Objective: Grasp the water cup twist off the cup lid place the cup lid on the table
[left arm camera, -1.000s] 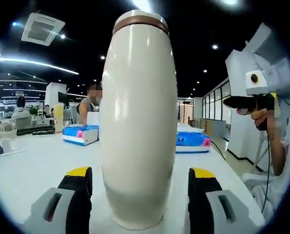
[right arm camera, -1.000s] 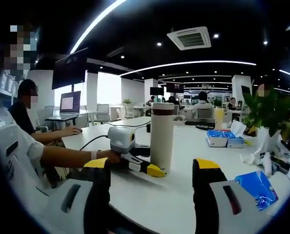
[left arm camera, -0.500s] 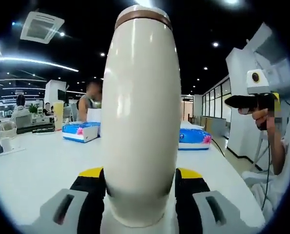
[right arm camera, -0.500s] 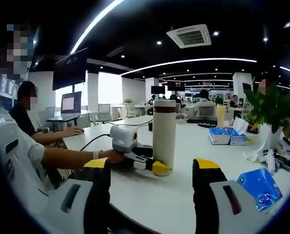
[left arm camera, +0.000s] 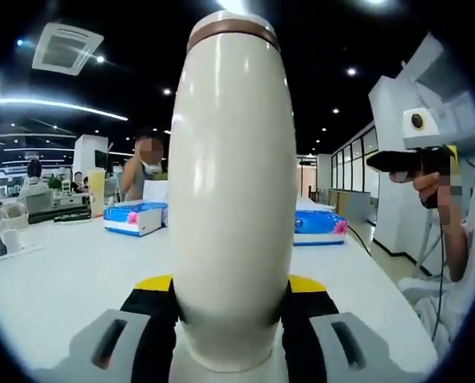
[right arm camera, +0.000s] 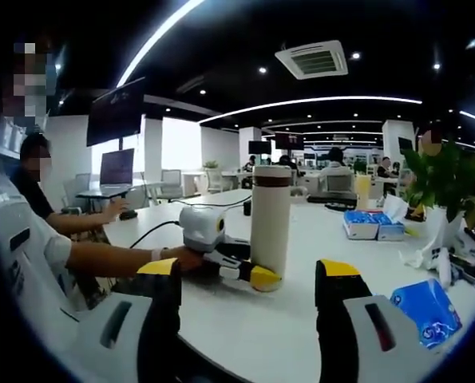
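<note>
The left tool (left arm camera: 229,291) pinches the water cup (left arm camera: 231,199) low on its body, upright on the bench (left arm camera: 53,279), while the right tool (right arm camera: 249,279), spread, waits well short with the cup lid (right arm camera: 271,173) at its 12 o'clock; twisting against so low a grip risks tipping or slipping.

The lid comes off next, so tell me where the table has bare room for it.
Bare white table lies between the water cup and the right gripper. Another open stretch lies left of the cup, before the tissue box. Crowded: the right edge, with the blue packet, plant and boxes.
</note>
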### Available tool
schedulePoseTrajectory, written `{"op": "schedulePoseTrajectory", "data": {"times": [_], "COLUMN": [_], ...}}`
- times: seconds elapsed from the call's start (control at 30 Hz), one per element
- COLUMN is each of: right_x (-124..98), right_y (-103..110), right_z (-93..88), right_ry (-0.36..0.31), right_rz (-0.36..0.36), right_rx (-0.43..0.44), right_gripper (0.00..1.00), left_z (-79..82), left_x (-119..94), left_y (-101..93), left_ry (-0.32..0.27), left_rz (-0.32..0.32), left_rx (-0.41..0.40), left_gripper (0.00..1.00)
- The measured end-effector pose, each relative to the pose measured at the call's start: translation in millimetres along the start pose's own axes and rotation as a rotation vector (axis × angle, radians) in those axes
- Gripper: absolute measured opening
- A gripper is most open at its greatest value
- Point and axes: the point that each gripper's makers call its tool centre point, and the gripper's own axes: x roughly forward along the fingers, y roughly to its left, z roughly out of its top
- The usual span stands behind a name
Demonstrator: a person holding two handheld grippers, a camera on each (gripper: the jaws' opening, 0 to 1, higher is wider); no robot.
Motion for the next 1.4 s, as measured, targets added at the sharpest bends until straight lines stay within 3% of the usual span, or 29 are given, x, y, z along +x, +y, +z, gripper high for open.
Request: {"op": "schedulePoseTrajectory", "data": {"times": [0.37, 0.6, 0.97, 1.13, 1.4], "right_x": [17, 38, 58, 69, 89], "right_y": [-23, -35, -32, -30, -33], "right_z": [29.9, 36.2, 46.8, 51.8, 61.5], "right_ry": [-0.06, -0.071, -0.071, -0.063, -0.075], "right_rz": [-0.002, 0.022, 0.09, 0.096, 0.108], "right_rx": [-0.019, -0.025, -0.039, -0.083, -0.063], "right_gripper": [0.68, 0.68, 0.67, 0.67, 0.67], "left_z": [-0.3, -0.3, -0.7, -1.4, -2.1], "left_x": [-1, 0, 0, 1, 1], "left_y": [-0.4, 1.8, 3.7, 4.3, 5.2], "left_ry": [0.003, 0.005, 0.007, 0.009, 0.007], "left_rz": [0.001, 0.002, 0.01, 0.016, 0.018], "left_rx": [0.001, 0.0, 0.0, 0.0, 0.001], "left_gripper": [0.52, 0.51, 0.51, 0.51, 0.51]}}
